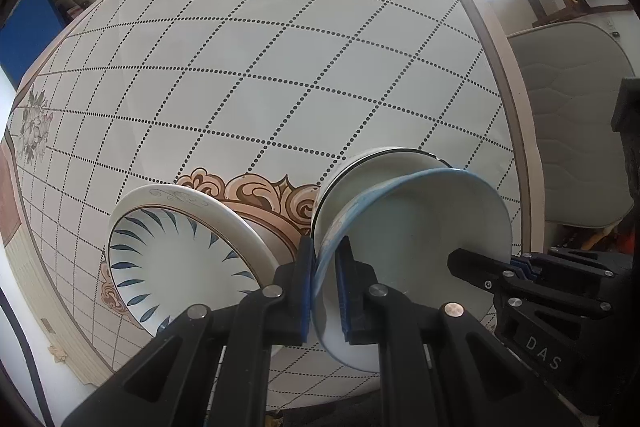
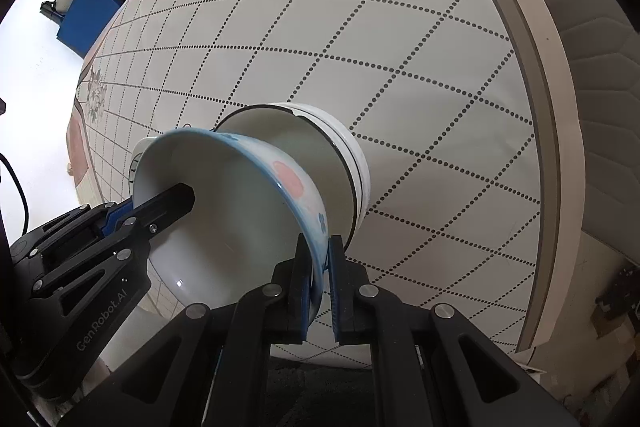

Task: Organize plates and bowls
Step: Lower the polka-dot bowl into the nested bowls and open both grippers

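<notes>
Both grippers pinch the same blue-rimmed bowl (image 1: 420, 239) at opposite sides of its rim, holding it above the table (image 1: 280, 67). In the left wrist view, the left gripper (image 1: 324, 291) has its blue pads pressed on the near wall of the bowl, one finger outside and one inside, while the right gripper (image 1: 504, 267) reaches in from the right edge and clamps the far rim. The right wrist view shows the mirror of this: the right gripper (image 2: 320, 283) is squeezed onto the rim close to the camera, and the left gripper (image 2: 132, 211) comes in from the left with one black finger lying inside the bowl (image 2: 224, 211). Only this view shows the bowl's outer wall, which carries a pink blotch and small blue flowers under the blue band. Behind the held bowl stands a white bowl with a dark rim line (image 1: 372, 167), seen from both cameras (image 2: 320, 147); it seems to rest on the table, though its foot is hidden. The left wrist view alone gives a clear sight of a leaf-patterned bowl (image 1: 176, 259) nested in a wider white plate (image 1: 236, 223) to the left, on the table's brown scroll ornament. In the right wrist view only a sliver of that dish peeps out behind the held bowl's left edge. A grey padded chair (image 1: 568, 131) stands beyond the table edge.
</notes>
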{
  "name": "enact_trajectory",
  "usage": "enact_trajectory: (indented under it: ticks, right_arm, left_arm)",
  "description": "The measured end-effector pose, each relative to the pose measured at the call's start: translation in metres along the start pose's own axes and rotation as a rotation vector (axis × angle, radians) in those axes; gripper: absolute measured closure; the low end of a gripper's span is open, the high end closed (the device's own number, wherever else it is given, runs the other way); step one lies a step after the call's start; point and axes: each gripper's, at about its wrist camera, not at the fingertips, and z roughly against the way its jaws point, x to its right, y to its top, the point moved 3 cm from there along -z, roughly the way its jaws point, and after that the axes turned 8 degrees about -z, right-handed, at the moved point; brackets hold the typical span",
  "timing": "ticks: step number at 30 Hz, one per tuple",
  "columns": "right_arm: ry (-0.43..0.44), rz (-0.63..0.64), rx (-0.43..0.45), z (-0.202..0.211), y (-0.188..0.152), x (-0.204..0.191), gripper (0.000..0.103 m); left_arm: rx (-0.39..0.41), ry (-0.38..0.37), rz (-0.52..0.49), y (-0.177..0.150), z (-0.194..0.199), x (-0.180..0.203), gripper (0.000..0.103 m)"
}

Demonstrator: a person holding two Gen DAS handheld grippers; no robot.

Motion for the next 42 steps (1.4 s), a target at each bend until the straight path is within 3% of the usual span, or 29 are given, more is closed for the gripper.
enact_trajectory:
  ticks: [11,20,34,42]
  right_arm:
    - [-0.027,0.003,-0.018,-0.005,0.011,-0.001,0.094]
    - [0.033,-0.057,-0.078,-0.005,0.022,0.009,0.091]
    - [-0.007,-0.031,-0.086,-0.008,0.015,0.007,0.092]
    - [-0.061,0.047,-0.001,0.004,0.006,-0.005,0.091]
  left_arm:
    - [-0.025,-0.006,0.015,-0.001,-0.011,-0.002,0.094]
    - [-0.037,-0.025,0.036,-0.004,-0.016,-0.009,0.094]
    - [-0.037,-0.029,0.038,-0.009,-0.019,-0.004,0.094]
    - [0.063,0.055,0.074,-0.024,0.005,-0.008,0.093]
